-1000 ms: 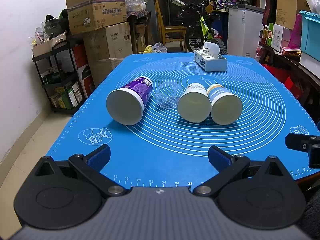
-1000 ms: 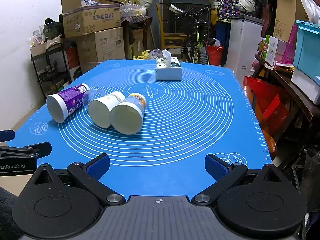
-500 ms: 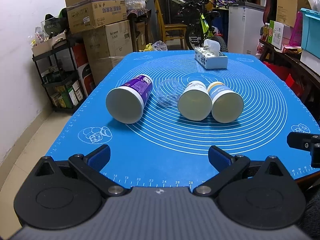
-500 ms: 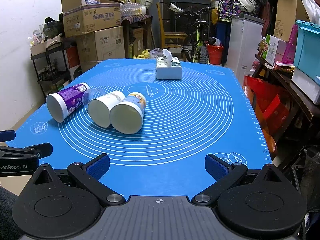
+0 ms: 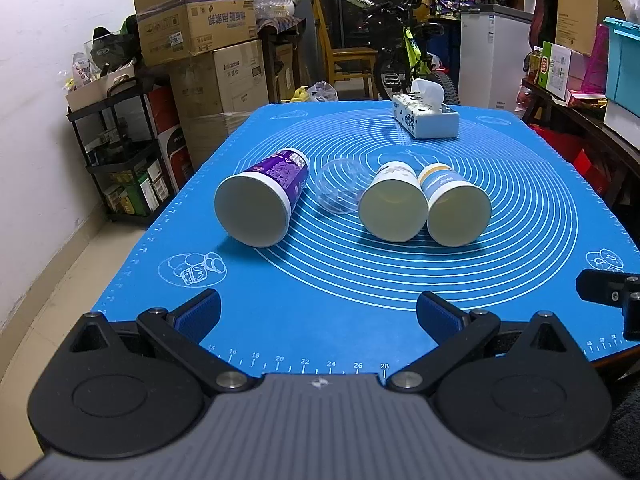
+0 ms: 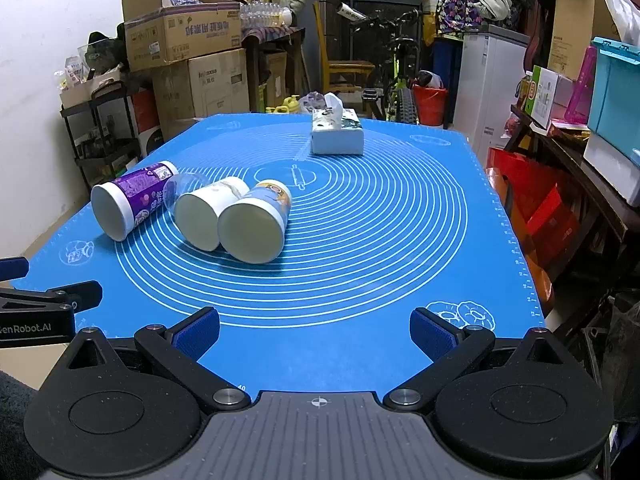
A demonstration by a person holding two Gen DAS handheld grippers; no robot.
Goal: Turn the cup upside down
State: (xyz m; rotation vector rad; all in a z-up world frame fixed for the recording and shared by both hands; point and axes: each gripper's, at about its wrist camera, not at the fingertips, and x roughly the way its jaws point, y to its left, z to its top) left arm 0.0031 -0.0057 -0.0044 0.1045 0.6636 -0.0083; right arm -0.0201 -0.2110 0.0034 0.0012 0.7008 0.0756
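Several cups lie on their sides on the blue mat (image 5: pixel 320 280), open ends toward me: a purple cup (image 5: pixel 264 200) at left, a clear plastic cup (image 5: pixel 340 190), a white cup (image 5: pixel 394 204) and a blue-and-yellow cup (image 5: pixel 456 208). In the right wrist view they lie at left: the purple cup (image 6: pixel 132 200), the clear cup (image 6: pixel 180 188), the white cup (image 6: pixel 208 212), the blue-and-yellow cup (image 6: pixel 256 224). My left gripper (image 5: pixel 318 312) is open and empty near the mat's front edge. My right gripper (image 6: pixel 314 332) is open and empty at the front edge, to the right of the cups.
A tissue box (image 5: pixel 424 118) stands at the mat's far end, also in the right wrist view (image 6: pixel 338 134). Cardboard boxes (image 5: pixel 200 36) and a shelf stand at left, a bicycle (image 5: pixel 412 56) behind, cluttered shelves and a teal bin (image 6: pixel 616 92) at right.
The left gripper's view has shifted slightly toward the cups. The cups and the right gripper have not visibly moved.
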